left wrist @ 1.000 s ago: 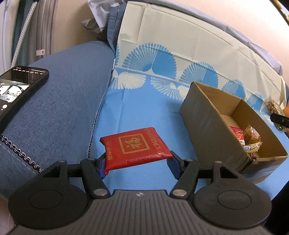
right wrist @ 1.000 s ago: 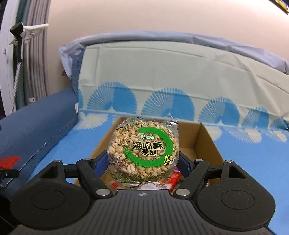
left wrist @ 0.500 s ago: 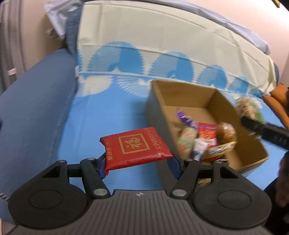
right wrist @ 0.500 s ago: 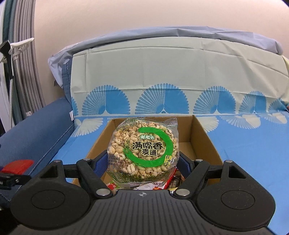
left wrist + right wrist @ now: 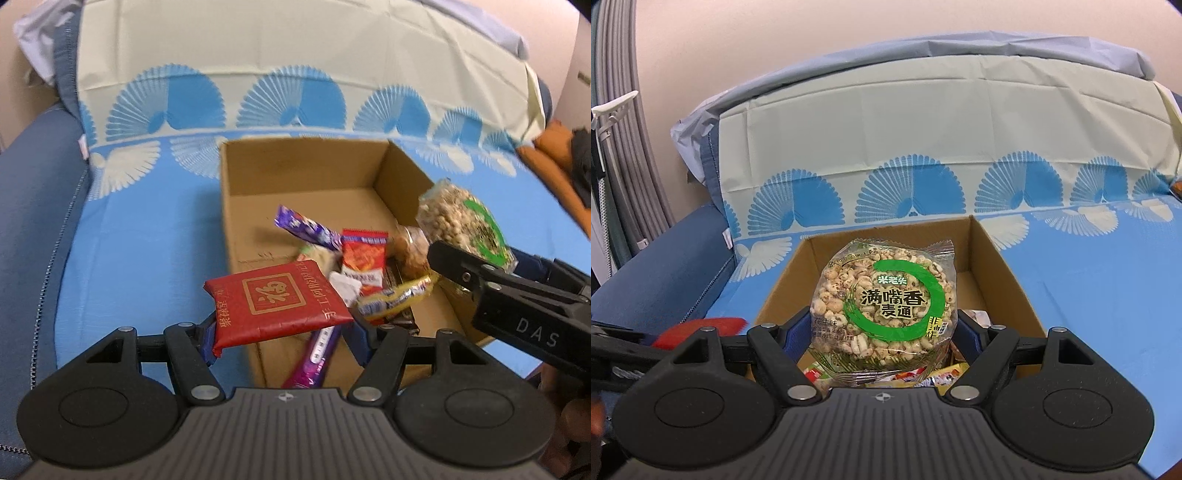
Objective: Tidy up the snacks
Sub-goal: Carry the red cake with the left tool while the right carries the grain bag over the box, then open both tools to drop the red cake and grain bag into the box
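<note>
Snacks are piling up in a brown cardboard box (image 5: pixel 306 173) that is sitting on a blue cloth (image 5: pixel 147 236) with white fan shapes. From the left wrist view, the left gripper (image 5: pixel 282 334) is pinching a flat red packet (image 5: pixel 275 301) with gold writing, and the packet is hanging over the near left edge of the box. Inside the box, a purple wrapper (image 5: pixel 306 225) is sticking up, a red and white pouch (image 5: pixel 364 258) is leaning beside it, and a yellow bar (image 5: pixel 397 297) is lying near the front. A long purple stick pack (image 5: pixel 317 356) is poking out below the red packet. The right gripper (image 5: pixel 480 258) is reaching in from the right side, holding a round puffed grain cake (image 5: pixel 463 225) above the box's right wall.

From the right wrist view, the right gripper (image 5: pixel 882 334) is squeezing the grain cake (image 5: pixel 882 299) in its clear bag with a green ring. The cake is hanging over the open box (image 5: pixel 1001 266). Bright wrappers (image 5: pixel 942 374) are peeking out under it. The far half of the box floor is showing bare cardboard.
</note>
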A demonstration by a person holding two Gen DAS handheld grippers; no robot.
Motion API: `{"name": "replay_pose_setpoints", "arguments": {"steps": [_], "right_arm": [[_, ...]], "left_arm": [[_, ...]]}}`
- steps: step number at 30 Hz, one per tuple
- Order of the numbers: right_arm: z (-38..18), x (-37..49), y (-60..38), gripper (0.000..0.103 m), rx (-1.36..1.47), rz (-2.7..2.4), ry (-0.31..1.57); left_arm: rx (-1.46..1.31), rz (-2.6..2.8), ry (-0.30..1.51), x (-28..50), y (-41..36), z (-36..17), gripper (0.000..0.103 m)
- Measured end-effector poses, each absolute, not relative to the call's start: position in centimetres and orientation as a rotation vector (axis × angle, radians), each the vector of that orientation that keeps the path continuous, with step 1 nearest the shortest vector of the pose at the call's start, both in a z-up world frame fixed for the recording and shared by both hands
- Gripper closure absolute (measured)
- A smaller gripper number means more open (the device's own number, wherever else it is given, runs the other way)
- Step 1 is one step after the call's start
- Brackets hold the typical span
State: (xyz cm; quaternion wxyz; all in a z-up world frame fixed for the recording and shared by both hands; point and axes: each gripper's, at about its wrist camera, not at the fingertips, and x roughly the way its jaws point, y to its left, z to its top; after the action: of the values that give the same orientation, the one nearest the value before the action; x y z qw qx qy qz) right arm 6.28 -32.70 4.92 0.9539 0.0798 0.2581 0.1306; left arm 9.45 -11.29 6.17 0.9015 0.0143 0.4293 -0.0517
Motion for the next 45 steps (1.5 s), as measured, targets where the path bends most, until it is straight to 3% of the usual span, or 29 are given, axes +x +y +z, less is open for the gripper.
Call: {"name": "replay_pose_setpoints", "arguments": {"steps": [36,41,45], "right_arm": [[3.5,7.5,-35.5,0.024,0.227,0.212,0.624],[3.5,7.6,-35.8,0.022,0.244,0.203,0.618],[3.7,7.2,-36.3,0.007,0.267,0.175,0.578]], "left_arm": [[0.14,-0.102,0.983,13.4,-17.1,2.7,0.031],[0.119,-0.082,0.96,13.1,-16.7,3.1,0.011],[0.098,-0.072,0.918,12.0,-15.6,4.2,0.006]]}}
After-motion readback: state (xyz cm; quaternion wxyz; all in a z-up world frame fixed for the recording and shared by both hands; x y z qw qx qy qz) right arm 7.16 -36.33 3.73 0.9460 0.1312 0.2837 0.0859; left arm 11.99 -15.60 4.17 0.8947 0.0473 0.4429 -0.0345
